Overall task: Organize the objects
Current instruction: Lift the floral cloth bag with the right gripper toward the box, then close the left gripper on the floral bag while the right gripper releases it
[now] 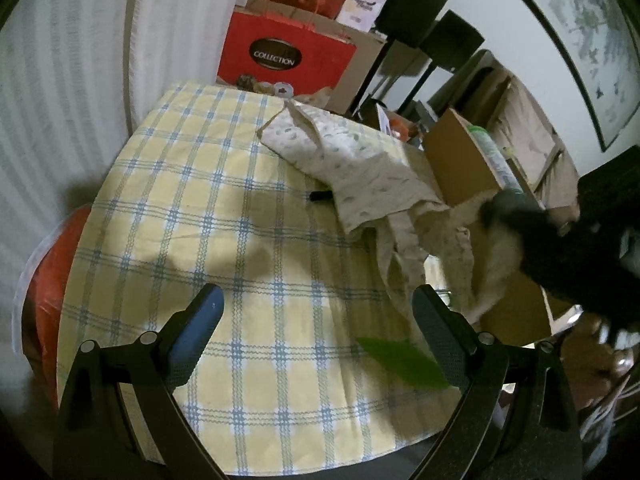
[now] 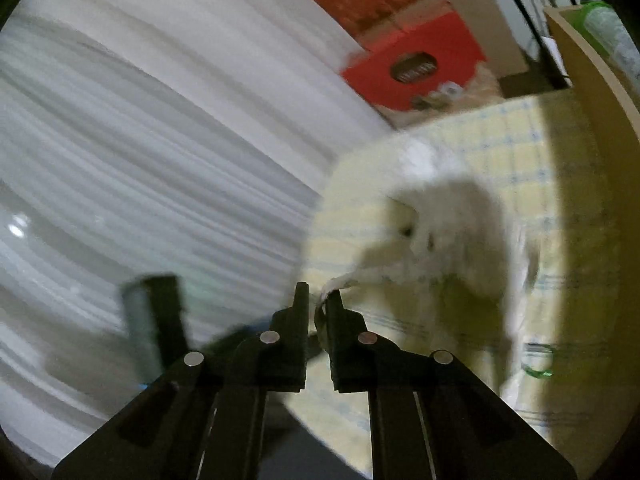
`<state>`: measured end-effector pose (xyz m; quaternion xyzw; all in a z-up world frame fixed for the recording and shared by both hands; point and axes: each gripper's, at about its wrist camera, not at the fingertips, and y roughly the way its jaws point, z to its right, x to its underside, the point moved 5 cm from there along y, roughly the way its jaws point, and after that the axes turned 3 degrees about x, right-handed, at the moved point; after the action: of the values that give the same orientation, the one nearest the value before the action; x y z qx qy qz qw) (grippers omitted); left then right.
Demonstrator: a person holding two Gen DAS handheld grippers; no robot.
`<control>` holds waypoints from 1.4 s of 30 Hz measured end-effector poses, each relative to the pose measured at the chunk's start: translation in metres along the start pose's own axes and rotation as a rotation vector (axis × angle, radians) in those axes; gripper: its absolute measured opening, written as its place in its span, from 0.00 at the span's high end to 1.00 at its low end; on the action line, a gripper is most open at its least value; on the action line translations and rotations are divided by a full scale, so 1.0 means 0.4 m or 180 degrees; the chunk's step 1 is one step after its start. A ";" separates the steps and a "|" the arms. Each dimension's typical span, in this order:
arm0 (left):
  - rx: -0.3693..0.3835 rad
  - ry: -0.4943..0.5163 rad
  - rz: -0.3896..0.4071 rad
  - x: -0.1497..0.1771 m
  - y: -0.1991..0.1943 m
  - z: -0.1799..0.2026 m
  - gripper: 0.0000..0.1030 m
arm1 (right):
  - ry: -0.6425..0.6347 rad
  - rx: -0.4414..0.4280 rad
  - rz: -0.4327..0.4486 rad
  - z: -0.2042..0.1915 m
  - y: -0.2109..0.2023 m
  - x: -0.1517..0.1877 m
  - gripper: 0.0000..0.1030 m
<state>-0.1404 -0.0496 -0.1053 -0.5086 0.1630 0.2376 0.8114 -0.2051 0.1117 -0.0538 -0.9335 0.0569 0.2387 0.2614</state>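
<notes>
A cream garment with a grey leaf print lies crumpled across the yellow and blue checked tablecloth. Its right end is lifted toward a dark, blurred shape at the right, my right gripper. In the right wrist view my right gripper is shut, pinching a thin edge of the garment, which hangs blurred ahead of the fingers. My left gripper hovers open over the near part of the table with nothing between its fingers. A small black object pokes out from under the garment.
A cardboard box stands at the table's right side with a green-capped container behind it. A red paper bag and more boxes stand beyond the far edge. A green leaf-shaped thing lies near my left gripper. White curtains hang on the left.
</notes>
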 end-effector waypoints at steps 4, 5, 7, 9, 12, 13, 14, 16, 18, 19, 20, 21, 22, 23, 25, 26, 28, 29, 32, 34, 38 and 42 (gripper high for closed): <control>0.0024 0.0037 -0.0032 0.005 -0.007 0.010 0.09 | 0.0022 -0.0208 0.0159 -0.036 -0.040 -0.021 0.91; 0.0038 0.0037 -0.0037 0.007 -0.009 0.013 0.09 | -0.0042 -0.0132 0.0146 -0.046 -0.042 -0.023 0.91; 0.0064 0.0030 -0.0037 0.007 -0.014 0.015 0.09 | -0.0182 0.0129 0.0110 -0.056 -0.042 -0.021 0.91; 0.0118 0.0036 -0.0040 0.009 -0.016 0.023 0.09 | -0.0298 0.0408 0.0062 -0.056 -0.035 -0.010 0.91; 0.0157 0.0127 -0.0085 0.017 -0.012 0.046 0.09 | -0.0243 0.0423 0.0037 -0.042 -0.023 0.004 0.91; 0.0136 0.0189 -0.0117 0.021 -0.006 0.057 0.09 | -0.0231 0.0413 0.0031 -0.040 -0.023 0.008 0.91; 0.0115 0.0223 -0.0140 0.024 0.001 0.064 0.09 | -0.0230 0.0416 0.0016 -0.036 -0.028 0.015 0.91; 0.0124 0.0203 -0.0193 0.026 0.014 0.068 0.09 | -0.0268 0.0491 -0.0036 -0.036 -0.024 0.025 0.90; 0.0166 0.0112 -0.0222 0.024 0.024 0.066 0.09 | -0.0332 0.0608 -0.0077 -0.034 -0.026 0.034 0.90; 0.0163 0.0073 -0.0233 0.021 0.029 0.061 0.09 | -0.0365 0.0733 -0.0094 -0.026 -0.024 0.038 0.87; 0.0145 0.0048 -0.0241 0.020 0.033 0.055 0.09 | -0.0405 0.0974 -0.0117 -0.014 -0.024 0.043 0.82; 0.0111 0.0012 -0.0252 0.017 0.036 0.046 0.09 | -0.0438 0.1238 -0.0130 0.000 -0.027 0.049 0.65; 0.0095 -0.0031 -0.0254 0.015 0.039 0.038 0.09 | -0.0465 0.1414 -0.0120 0.009 -0.033 0.055 0.56; 0.0077 -0.0091 -0.0254 0.010 0.041 0.027 0.09 | -0.0498 0.1503 -0.0107 0.018 -0.040 0.062 0.56; 0.0055 -0.0151 -0.0244 -0.002 0.046 0.014 0.09 | -0.0506 0.1602 -0.0105 0.034 -0.048 0.069 0.56; 0.0046 -0.0168 -0.0239 -0.008 0.049 0.012 0.09 | -0.0503 0.1704 -0.0111 0.047 -0.052 0.073 0.56; -0.0004 -0.0188 -0.0248 -0.022 0.060 0.012 0.08 | -0.0514 0.1862 -0.0131 0.069 -0.057 0.078 0.54; -0.0027 -0.0191 -0.0256 -0.031 0.068 0.015 0.08 | -0.0515 0.1896 -0.0131 0.076 -0.062 0.083 0.53; -0.0083 -0.0147 -0.0274 -0.060 0.097 0.039 0.08 | -0.0516 0.1929 -0.0139 0.091 -0.063 0.091 0.52; -0.0121 -0.0070 -0.0318 -0.078 0.122 0.065 0.07 | -0.0525 0.1924 -0.0190 0.101 -0.058 0.101 0.52; -0.0159 0.0021 -0.0492 -0.090 0.182 0.116 0.07 | -0.0595 0.1930 -0.0294 0.103 -0.031 0.126 0.52; -0.0272 0.0055 -0.0647 -0.084 0.230 0.142 0.07 | -0.0659 0.1851 -0.0377 0.094 -0.004 0.156 0.52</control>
<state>-0.2178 0.0283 -0.1326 -0.5587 0.1073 0.1564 0.8074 -0.1655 0.1336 -0.1108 -0.7921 0.0414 0.2906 0.5352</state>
